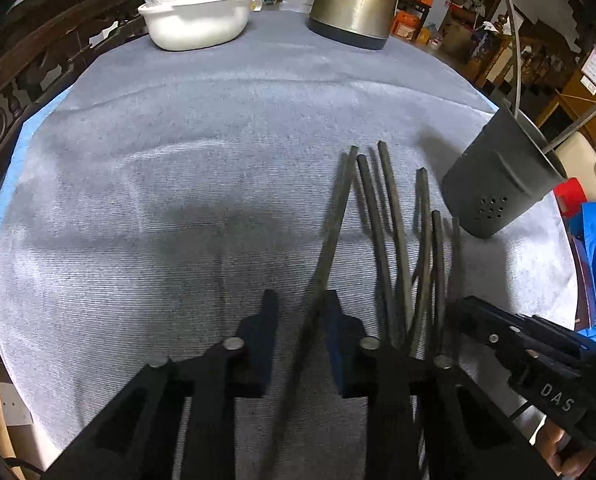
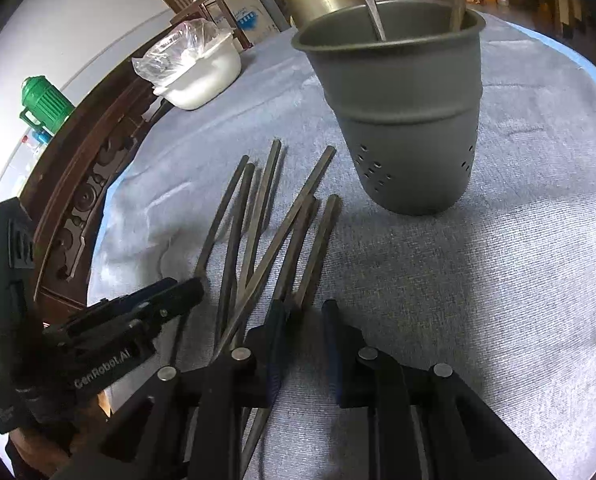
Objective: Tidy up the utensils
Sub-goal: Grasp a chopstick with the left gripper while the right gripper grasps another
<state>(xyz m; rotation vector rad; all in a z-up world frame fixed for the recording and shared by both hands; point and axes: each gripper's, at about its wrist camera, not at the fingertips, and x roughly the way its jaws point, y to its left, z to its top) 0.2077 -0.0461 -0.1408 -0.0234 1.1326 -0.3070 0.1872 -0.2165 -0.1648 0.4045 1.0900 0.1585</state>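
Note:
Several dark chopsticks [image 1: 393, 224] lie fanned on the blue-grey cloth, and they also show in the right wrist view [image 2: 266, 232]. A dark grey perforated utensil cup [image 2: 401, 120] stands just beyond them with a metal utensil and a wooden one inside; it shows at the right of the left wrist view [image 1: 497, 184]. My left gripper [image 1: 299, 308] is open, low over the cloth, and one chopstick [image 1: 333, 224] runs between its fingers. My right gripper [image 2: 303, 316] is open, with its left finger over the near ends of the chopsticks.
A white tub [image 1: 198, 20] with a plastic bag and a metal kettle [image 1: 353, 0] stand at the far edge of the table. A carved wooden chair back [image 2: 82, 184] borders the left side. A green jug [image 2: 44, 100] sits beyond it.

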